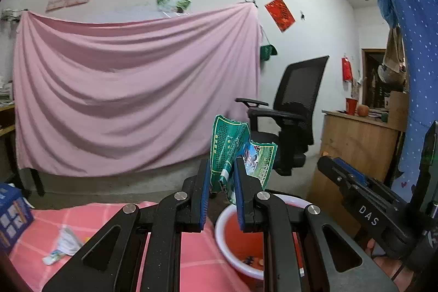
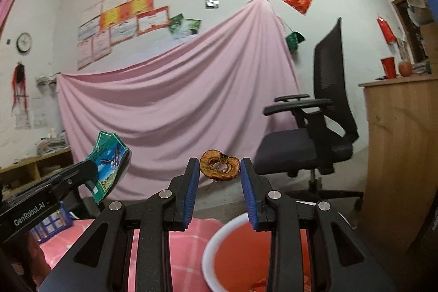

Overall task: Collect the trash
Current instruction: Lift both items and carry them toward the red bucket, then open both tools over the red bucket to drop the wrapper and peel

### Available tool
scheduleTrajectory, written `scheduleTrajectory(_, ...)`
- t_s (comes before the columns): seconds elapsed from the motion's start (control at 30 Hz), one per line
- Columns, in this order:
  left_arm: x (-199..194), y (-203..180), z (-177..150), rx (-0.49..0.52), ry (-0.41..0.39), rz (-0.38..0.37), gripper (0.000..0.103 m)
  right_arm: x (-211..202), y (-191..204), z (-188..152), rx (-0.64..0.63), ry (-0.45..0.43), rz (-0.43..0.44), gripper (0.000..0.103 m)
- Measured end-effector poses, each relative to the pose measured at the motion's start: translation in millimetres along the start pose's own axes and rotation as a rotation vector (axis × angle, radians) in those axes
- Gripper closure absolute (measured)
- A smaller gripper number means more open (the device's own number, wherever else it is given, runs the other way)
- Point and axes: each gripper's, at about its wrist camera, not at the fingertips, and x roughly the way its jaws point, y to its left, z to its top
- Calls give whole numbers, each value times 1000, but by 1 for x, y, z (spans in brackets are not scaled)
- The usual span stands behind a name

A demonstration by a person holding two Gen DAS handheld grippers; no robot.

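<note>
Green crumpled printed wrapper (image 1: 241, 155) pinched in left gripper (image 1: 221, 182) | right gripper (image 2: 219, 177) clamps brown dried apple core (image 2: 219, 164) | both above red plastic basin (image 1: 227, 212)

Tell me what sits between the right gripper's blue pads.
A browned, dried apple core, pinched between the right gripper's pads above the red plastic basin with a white rim. The right wrist view shows it.

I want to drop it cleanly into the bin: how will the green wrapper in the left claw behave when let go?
The wrapper looks thin and floppy: it creases and curls above the left claw. It is probably very light, so it may flutter rather than fall straight. The bin sits just below, yet the crumpled film might cling to a pad.
</note>
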Motion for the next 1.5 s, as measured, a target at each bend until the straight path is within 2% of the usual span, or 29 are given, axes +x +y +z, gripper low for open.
scheduleTrajectory(0.4,49,-31,-15,-5,104,-61,89,9,-41,-8,51,71,-88,74)
scheduleTrajectory(0.8,94,-39,-35,-35,305,-58,89,31,-62,-23,105,207,-143,74)
scheduleTrajectory(1.13,103,-38,-43,-55,355,-68,87,38,-67,-29,132,260,-142,74)
scheduleTrajectory(1.3,109,-36,-47,-65,392,-81,76,42,-67,-31,140,284,-142,72)
scheduleTrajectory(1.37,111,-36,-48,-69,407,-77,68,43,-68,-31,145,289,-145,64)
scheduleTrajectory(1.5,110,-31,-50,-90,410,-74,66,43,-70,-32,153,292,-149,63)
